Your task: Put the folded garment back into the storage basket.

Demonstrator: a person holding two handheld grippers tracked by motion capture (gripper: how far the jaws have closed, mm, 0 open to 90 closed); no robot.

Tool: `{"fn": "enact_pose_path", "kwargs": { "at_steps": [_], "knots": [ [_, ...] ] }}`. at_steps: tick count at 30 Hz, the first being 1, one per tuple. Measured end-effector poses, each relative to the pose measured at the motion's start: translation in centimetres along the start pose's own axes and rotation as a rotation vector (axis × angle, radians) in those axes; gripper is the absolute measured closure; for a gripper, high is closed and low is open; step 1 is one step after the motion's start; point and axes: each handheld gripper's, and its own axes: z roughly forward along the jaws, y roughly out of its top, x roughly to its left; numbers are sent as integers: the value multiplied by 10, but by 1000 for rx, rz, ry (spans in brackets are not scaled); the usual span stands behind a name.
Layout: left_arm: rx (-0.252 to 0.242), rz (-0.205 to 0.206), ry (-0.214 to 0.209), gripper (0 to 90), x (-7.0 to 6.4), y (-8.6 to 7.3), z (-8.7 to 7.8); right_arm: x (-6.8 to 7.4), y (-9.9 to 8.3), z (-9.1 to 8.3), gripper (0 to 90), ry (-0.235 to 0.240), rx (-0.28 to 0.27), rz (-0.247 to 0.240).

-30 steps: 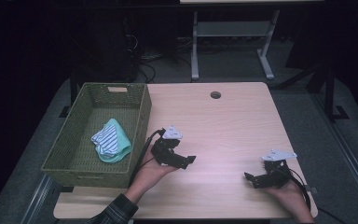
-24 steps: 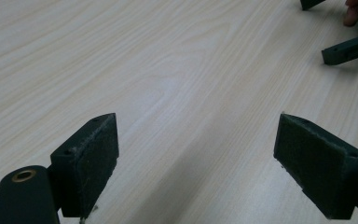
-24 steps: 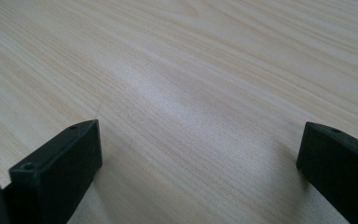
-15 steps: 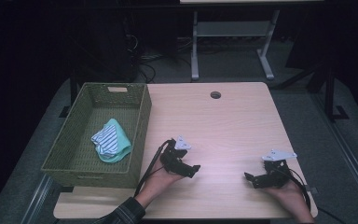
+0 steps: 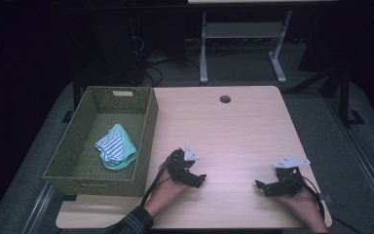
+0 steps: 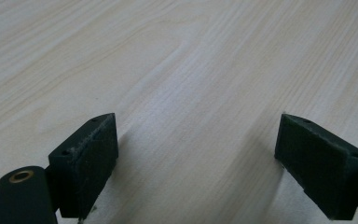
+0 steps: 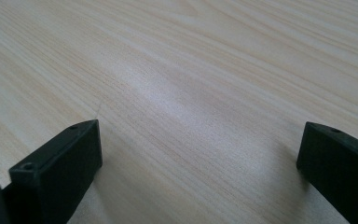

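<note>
Left tongs [image 5: 202, 179] beside cloth's [image 5: 116, 147] basket [image 5: 146, 127]

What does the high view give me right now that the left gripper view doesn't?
The high view alone takes in the green woven basket with a striped cloth and a teal cloth in it, both grippers, left and right, the person's hands, and the hole in the table. The left gripper view alone shows that gripper's fingers close up, spread wide with nothing between. Both show the bare light wood table.
</note>
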Motion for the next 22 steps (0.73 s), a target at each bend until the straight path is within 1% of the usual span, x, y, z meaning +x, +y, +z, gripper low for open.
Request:
{"fn": "enact_pose_path", "kwargs": {
  "at_steps": [2, 3, 4, 5, 22],
  "knots": [
    [-28, 4, 4, 123, 2, -4, 0, 0, 0, 0, 0, 0, 0, 0],
    [-43, -3, 2, 123, 1, -5, 0, 0, 0, 0, 0, 0, 0, 0],
    [-54, 4, 3, 123, 2, -7, 0, 0, 0, 0, 0, 0, 0, 1],
    [-59, -2, 4, 123, 2, -7, 0, 0, 0, 0, 0, 0, 0, 0],
    [-59, -3, 3, 122, 2, -8, 0, 0, 0, 0, 0, 0, 0, 1]
  ]
}}
